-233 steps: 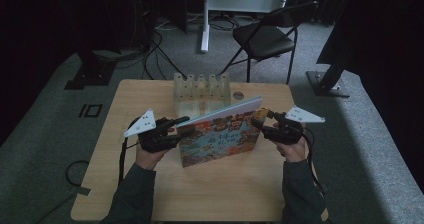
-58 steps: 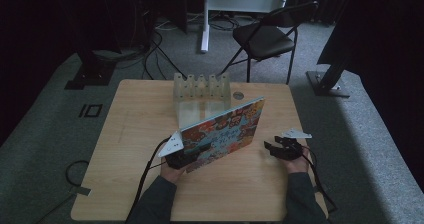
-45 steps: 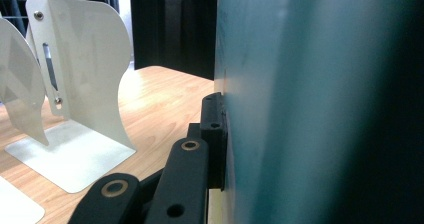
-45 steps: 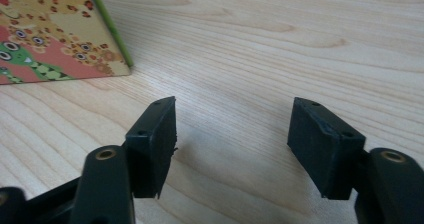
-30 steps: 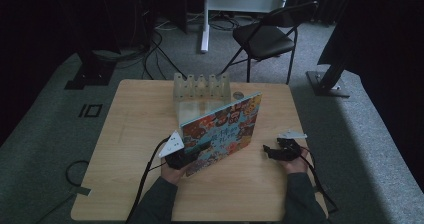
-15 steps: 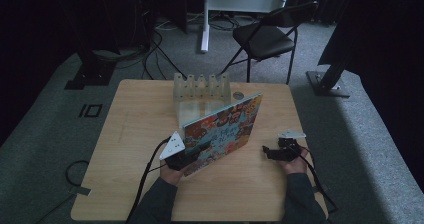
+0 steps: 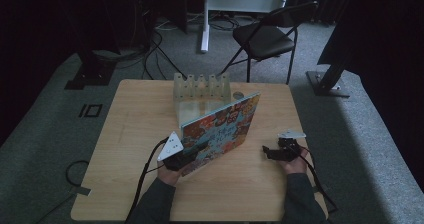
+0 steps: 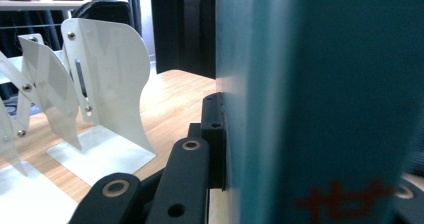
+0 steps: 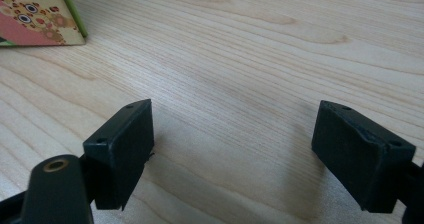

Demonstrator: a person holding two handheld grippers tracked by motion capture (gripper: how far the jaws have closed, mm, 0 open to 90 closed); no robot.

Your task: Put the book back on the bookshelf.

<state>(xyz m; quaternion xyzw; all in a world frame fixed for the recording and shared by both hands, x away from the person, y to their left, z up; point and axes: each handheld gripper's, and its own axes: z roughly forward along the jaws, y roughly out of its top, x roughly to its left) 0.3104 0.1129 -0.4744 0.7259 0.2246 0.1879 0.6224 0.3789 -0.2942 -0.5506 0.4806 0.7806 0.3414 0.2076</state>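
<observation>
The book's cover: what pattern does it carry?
The book has a busy multicoloured cartoon print on teal, best seen in the high view.

A light wooden table [image 7: 125, 134] stands on grey carpet [image 7: 50, 134] in a dim room, its far side closed off by what look like dark curtains [image 7: 50, 14], though the gloom makes that hard to confirm. Beyond the table, a black folding chair [image 7: 267, 36] sits near the white post of a stand [image 7: 205, 19], with black cables [image 7: 150, 44] trailing across the floor beside a dark base [image 7: 90, 74]. Soft, pale light falls on the carpet at the right [image 7: 350, 134], next to another dark stand foot [image 7: 325, 81].
</observation>
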